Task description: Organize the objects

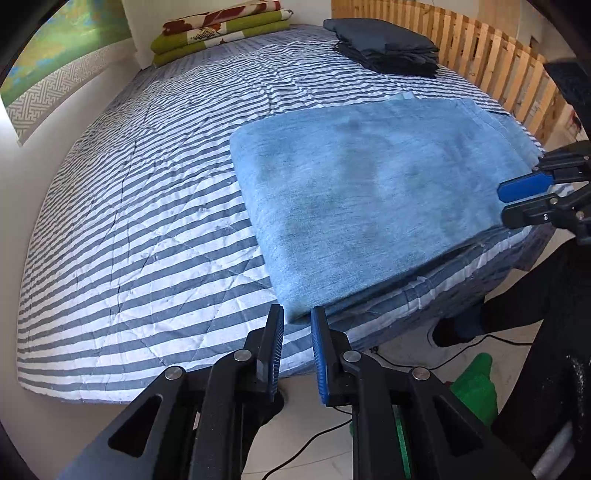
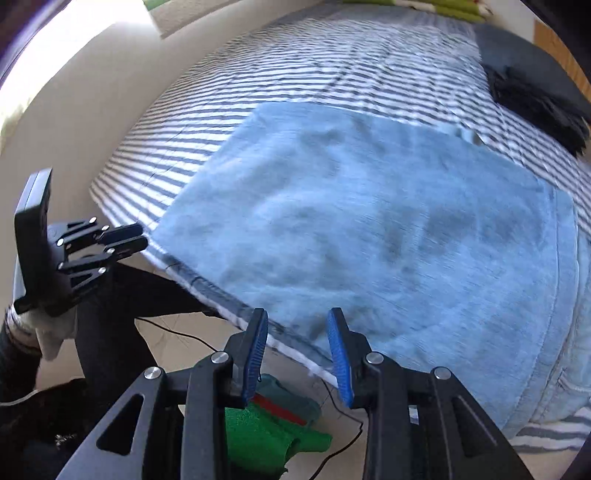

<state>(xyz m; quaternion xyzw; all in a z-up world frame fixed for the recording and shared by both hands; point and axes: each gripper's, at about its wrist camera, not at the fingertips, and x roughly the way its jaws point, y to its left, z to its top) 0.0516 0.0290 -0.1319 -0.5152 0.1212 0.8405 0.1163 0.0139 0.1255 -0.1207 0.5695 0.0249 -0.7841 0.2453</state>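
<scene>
A folded light-blue towel (image 1: pixel 373 192) lies flat on the striped bed (image 1: pixel 147 221), near its front right corner. It also fills the right wrist view (image 2: pixel 369 229). My left gripper (image 1: pixel 297 321) is open and empty, just off the towel's near corner at the bed edge. My right gripper (image 2: pixel 297 325) is open and empty, over the towel's near edge. In the left wrist view the right gripper (image 1: pixel 517 201) sits at the towel's right edge. In the right wrist view the left gripper (image 2: pixel 142 236) sits by the towel's left corner.
A dark folded cloth stack (image 1: pixel 388 46) lies at the bed's far right. A green patterned folded blanket (image 1: pixel 218 27) lies at the far end. A wooden slat frame (image 1: pixel 480 55) runs along the right. A green object (image 2: pixel 266 435) and cables lie on the floor.
</scene>
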